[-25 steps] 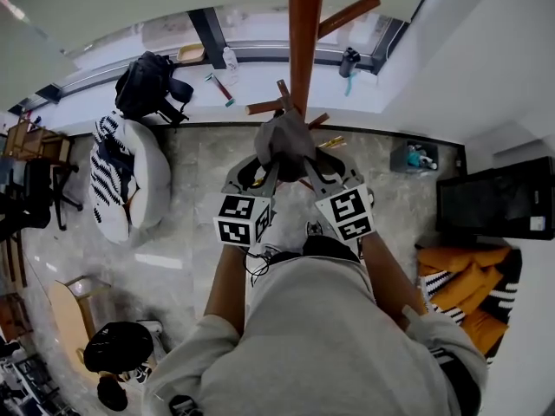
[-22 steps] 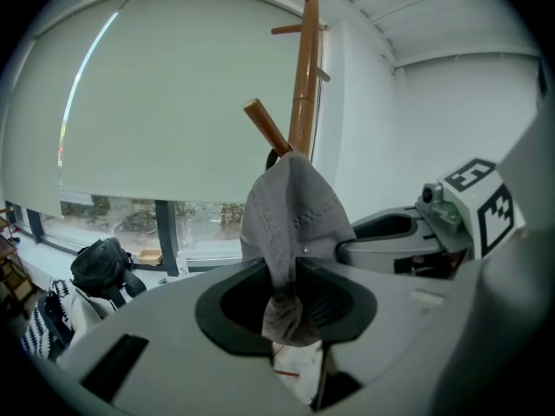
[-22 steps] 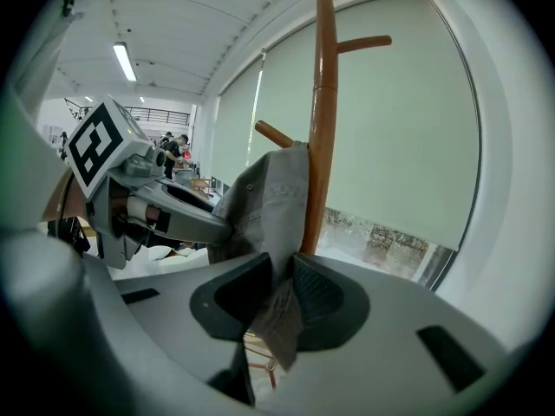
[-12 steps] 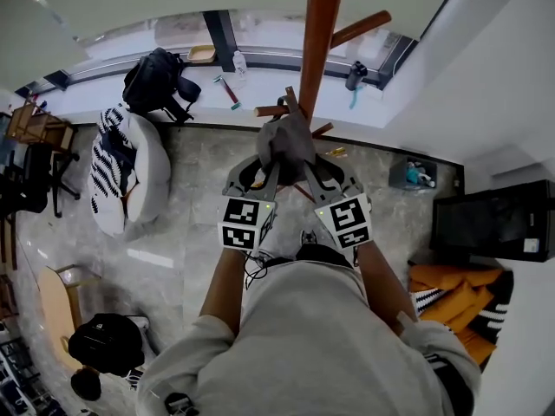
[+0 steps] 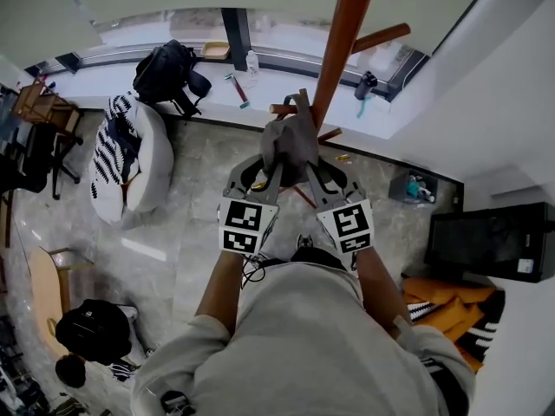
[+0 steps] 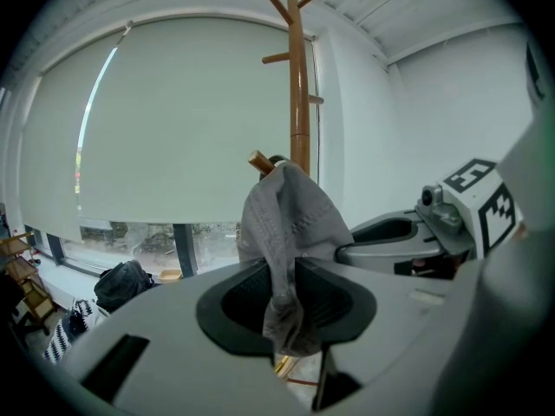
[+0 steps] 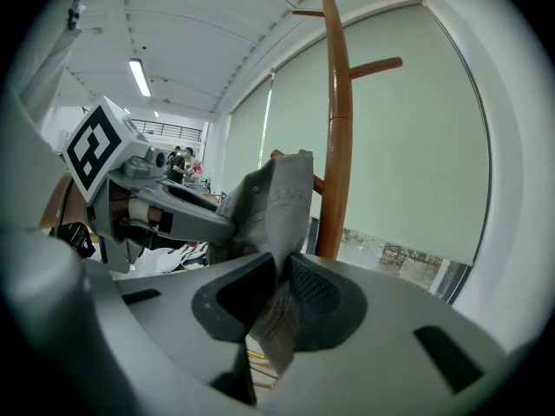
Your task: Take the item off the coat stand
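Grey crumpled cloth (image 6: pixel 288 219), pinched in left tongs (image 6: pixel 282 297), round wooden coat stand (image 6: pixel 299 102)

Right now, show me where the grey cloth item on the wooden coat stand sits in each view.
Head view: the grey cloth item is at upper centre, just left of the brown wooden coat stand pole.
Left gripper view: it is at centre, in front of the pole's lower part.
Right gripper view: it is at centre, left of the pole.
Shared landmark: that pole.
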{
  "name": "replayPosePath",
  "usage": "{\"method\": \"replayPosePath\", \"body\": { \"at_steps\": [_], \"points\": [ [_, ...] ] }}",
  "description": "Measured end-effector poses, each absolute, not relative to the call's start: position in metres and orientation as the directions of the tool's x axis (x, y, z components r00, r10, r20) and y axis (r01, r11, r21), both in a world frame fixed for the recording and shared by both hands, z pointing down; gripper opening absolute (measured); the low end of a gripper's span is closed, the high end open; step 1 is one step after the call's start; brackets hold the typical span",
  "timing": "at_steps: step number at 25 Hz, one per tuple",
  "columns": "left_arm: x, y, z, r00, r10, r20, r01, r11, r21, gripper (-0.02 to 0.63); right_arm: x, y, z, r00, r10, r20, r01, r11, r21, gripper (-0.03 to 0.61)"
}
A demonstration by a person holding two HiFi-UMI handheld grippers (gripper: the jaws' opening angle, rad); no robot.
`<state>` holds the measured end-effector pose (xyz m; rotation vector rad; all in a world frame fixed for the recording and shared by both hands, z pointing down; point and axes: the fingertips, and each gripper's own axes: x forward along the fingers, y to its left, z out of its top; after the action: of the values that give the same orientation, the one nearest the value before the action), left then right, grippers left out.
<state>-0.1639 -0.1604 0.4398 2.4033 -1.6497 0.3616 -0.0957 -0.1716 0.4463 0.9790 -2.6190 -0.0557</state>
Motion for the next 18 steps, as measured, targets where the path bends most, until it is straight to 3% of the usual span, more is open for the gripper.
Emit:
{"method": "replayPosePath", "body": {
  "at_steps": [18],
  "points": [
    [-0.233,-0.116,0.428,0.168,-0.943,0.286,-0.985,-0.170,0.018,0.091,-0.168,-0.145,0.437,-0.817,-0.513,0.264,-0.489,0.859,0.154,0.051]
  ]
}}
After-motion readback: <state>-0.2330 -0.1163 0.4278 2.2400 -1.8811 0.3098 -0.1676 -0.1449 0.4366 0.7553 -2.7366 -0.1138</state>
